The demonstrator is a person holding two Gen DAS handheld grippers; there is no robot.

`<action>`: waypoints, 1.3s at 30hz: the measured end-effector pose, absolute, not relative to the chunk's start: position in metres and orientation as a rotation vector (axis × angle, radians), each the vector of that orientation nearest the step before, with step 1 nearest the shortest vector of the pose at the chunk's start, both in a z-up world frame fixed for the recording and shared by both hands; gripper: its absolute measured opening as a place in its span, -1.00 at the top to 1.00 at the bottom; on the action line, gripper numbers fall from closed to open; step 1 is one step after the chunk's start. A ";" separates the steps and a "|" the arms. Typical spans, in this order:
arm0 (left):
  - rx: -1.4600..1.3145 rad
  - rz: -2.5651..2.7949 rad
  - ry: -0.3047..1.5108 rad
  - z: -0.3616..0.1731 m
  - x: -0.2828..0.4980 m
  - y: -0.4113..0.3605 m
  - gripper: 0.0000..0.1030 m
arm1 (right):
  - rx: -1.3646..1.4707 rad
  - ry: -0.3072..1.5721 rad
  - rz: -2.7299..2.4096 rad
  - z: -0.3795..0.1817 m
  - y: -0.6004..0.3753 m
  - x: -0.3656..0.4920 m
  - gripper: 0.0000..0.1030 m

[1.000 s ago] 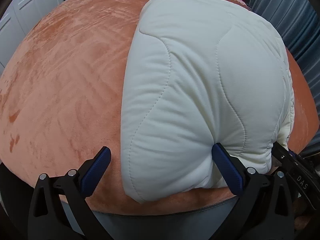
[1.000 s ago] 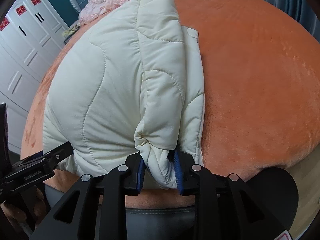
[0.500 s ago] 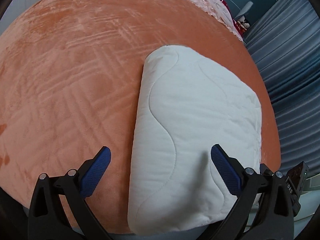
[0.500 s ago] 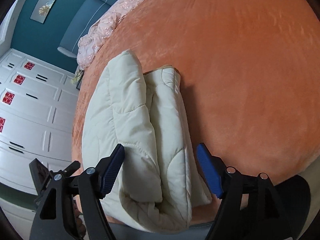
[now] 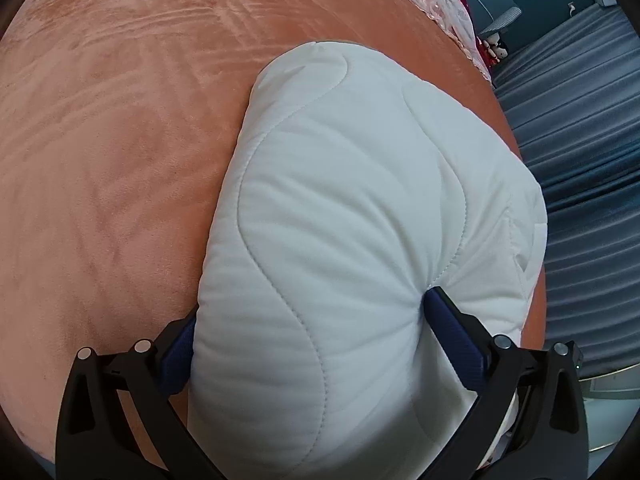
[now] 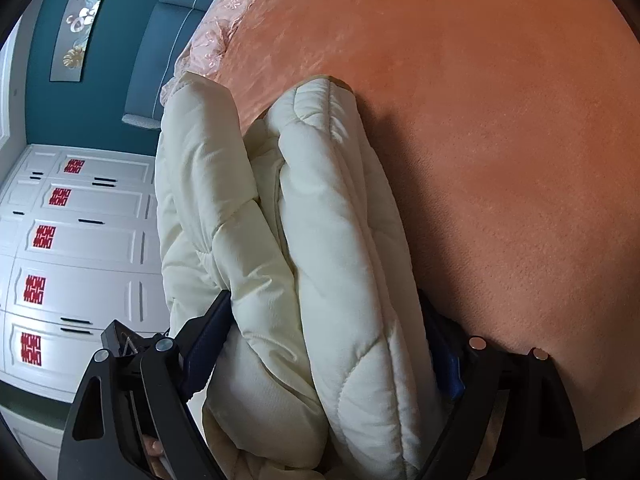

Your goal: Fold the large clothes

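As both grippers clasp it, folded jacket (image 5: 360, 240) lengthwise away, orange bedspread (image 5: 120, 160)

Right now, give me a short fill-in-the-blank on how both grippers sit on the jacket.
1. The folded quilted jacket is coloured ____.
2. It lies on an ____ plush bedspread.
3. The left gripper has the jacket ____ its two fingers.
4. The right gripper straddles the jacket's ____ layers.

Missing words: white; orange; between; folded

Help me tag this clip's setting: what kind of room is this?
Most likely a bedroom: the folded quilted jacket lies on an orange plush bedspread, with white wardrobe doors and a padded teal headboard behind.
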State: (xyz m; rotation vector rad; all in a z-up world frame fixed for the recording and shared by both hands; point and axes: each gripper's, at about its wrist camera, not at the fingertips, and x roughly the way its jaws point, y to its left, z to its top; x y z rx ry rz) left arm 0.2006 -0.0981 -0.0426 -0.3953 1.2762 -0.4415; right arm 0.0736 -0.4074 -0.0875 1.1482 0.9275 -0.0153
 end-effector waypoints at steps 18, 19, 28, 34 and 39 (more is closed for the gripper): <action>-0.117 -0.529 0.991 0.072 0.151 -0.112 -0.18 | 0.873 0.797 -0.065 0.008 -0.377 0.044 0.30; -0.114 -0.538 0.961 0.084 0.149 -0.113 -0.18 | 0.860 0.775 -0.061 0.019 -0.376 0.041 0.30; -0.159 -0.615 0.697 0.197 0.117 -0.087 -0.18 | 0.729 0.535 0.000 0.135 -0.355 0.017 0.30; -0.185 -0.632 0.534 0.257 0.101 -0.055 -0.18 | 0.646 0.416 0.052 0.196 -0.329 0.014 0.30; -0.201 -0.623 0.402 0.295 0.099 -0.016 -0.18 | 0.585 0.342 0.120 0.236 -0.306 0.016 0.29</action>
